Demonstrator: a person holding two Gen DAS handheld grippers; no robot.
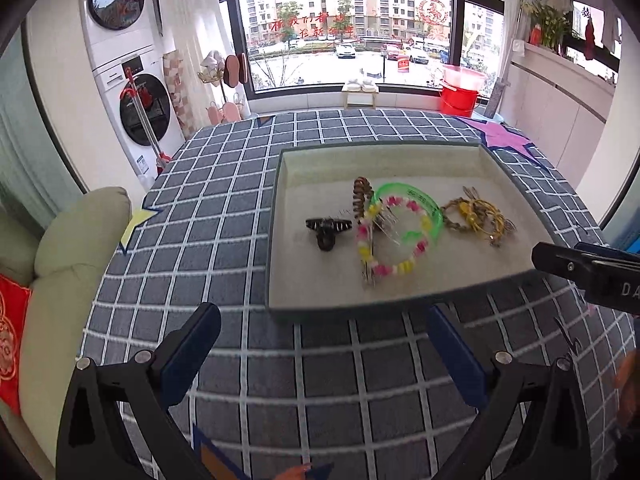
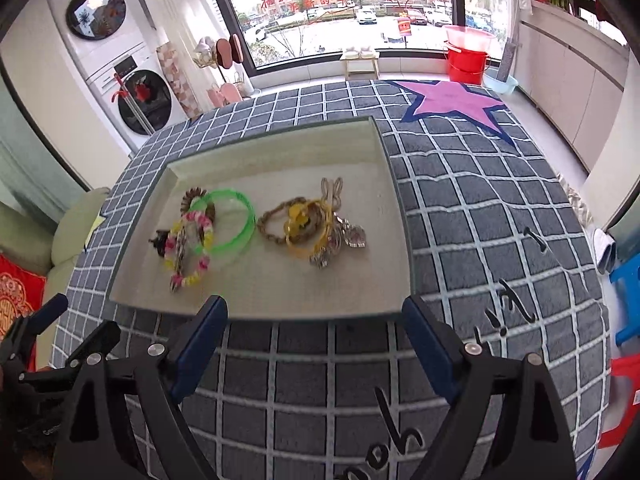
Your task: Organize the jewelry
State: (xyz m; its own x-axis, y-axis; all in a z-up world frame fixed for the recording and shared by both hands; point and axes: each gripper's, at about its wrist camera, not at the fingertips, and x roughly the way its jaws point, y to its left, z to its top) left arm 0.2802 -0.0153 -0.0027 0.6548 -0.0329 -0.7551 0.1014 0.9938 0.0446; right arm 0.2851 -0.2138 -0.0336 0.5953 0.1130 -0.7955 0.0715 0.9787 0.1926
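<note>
A shallow beige-lined tray (image 1: 312,288) (image 2: 280,308) lies on the checked table and holds the jewelry. In it are a black hair claw (image 1: 327,232) (image 2: 159,242), a pink-and-yellow bead bracelet (image 1: 390,236) (image 2: 191,248), a green bangle (image 1: 416,200) (image 2: 234,216), a brown spiral hair tie (image 1: 362,196) and a tangle of yellow and gold bracelets with charms (image 1: 478,216) (image 2: 312,224). My left gripper (image 1: 324,320) is open and empty, short of the tray's near rim. My right gripper (image 2: 316,312) is open and empty at the near rim.
The grey checked cloth (image 1: 224,208) carries a pink star (image 2: 452,102) at the far right and a yellow star (image 1: 138,224) at the left. A beige sofa arm (image 1: 76,240) adjoins the table's left edge. A blue stool (image 2: 628,292) stands at the right.
</note>
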